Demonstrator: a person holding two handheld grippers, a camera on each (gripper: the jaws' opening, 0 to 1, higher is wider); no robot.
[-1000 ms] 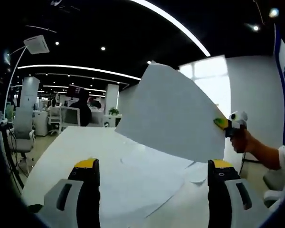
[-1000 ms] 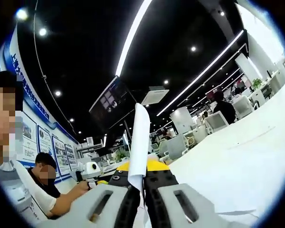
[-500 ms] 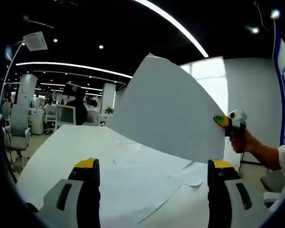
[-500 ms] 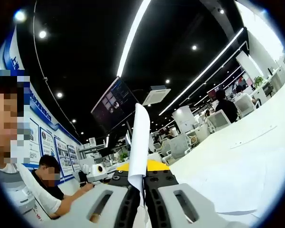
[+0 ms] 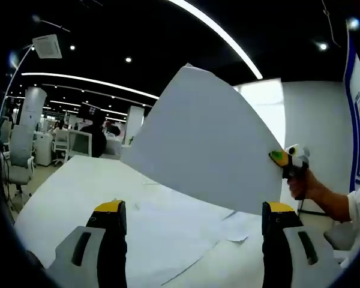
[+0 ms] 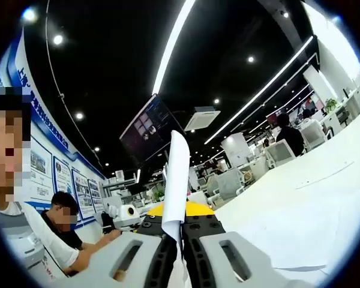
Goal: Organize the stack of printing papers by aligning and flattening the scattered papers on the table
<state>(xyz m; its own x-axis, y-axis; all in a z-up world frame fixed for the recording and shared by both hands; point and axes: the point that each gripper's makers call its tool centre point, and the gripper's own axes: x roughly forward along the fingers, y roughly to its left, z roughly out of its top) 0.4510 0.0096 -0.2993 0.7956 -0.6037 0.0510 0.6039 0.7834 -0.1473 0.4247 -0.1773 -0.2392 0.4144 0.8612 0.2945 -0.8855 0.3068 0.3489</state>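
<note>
A white sheet of paper (image 5: 210, 150) is held up in the air over the table, pinched at its right corner by my right gripper (image 5: 279, 157), which comes in from the right with a person's hand on it. In the right gripper view the same sheet (image 6: 176, 180) stands edge-on, and my right gripper (image 6: 179, 240) is shut on it. More loose sheets (image 5: 168, 231) lie scattered flat on the white table (image 5: 66, 192). My left gripper (image 5: 192, 240) is open low over those sheets, its jaws wide apart with nothing between them.
Sheets on the table (image 6: 300, 228) spread to the right in the right gripper view. A seated person (image 6: 63, 231) is at the left there. Office chairs (image 5: 15, 168) and desks with a monitor (image 5: 79, 144) stand beyond the table's far edge.
The lifted sheet has swung a little further left and up in the left gripper view. Both cameras shifted slightly; the grip states are unchanged.
</note>
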